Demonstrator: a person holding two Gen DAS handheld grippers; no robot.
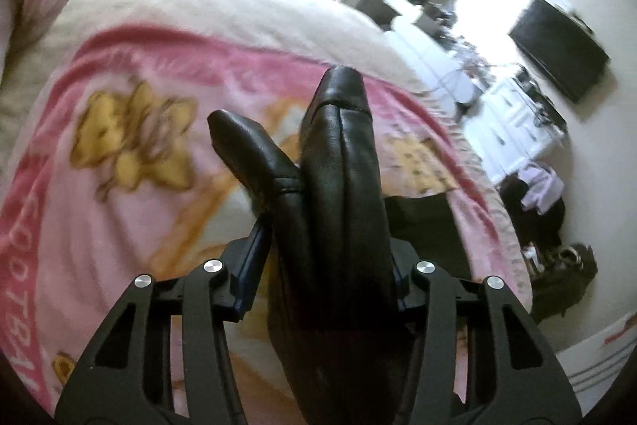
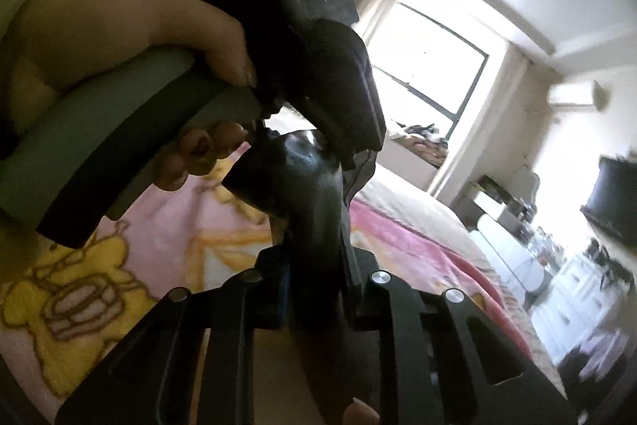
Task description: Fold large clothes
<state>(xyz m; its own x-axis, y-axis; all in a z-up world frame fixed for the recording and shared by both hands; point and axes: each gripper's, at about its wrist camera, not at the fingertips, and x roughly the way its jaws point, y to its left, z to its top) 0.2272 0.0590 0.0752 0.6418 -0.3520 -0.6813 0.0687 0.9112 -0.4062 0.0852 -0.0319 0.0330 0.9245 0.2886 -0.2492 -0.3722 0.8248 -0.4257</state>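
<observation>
Both claws held the same black leather garment [image 1: 338,162], lifted off the bed [image 1: 119,210]. Left claw [image 1: 322,265] was clamped on a thick bunched fold that ran straight ahead of it, long axis along the fingers, one flap splaying left. Right claw [image 2: 314,289] was pinched narrow on a thinner edge rising straight ahead. The left claw's body and the hand [image 2: 191,38] gripping it sat just above-left of the right claw, so the two grips were close together.
</observation>
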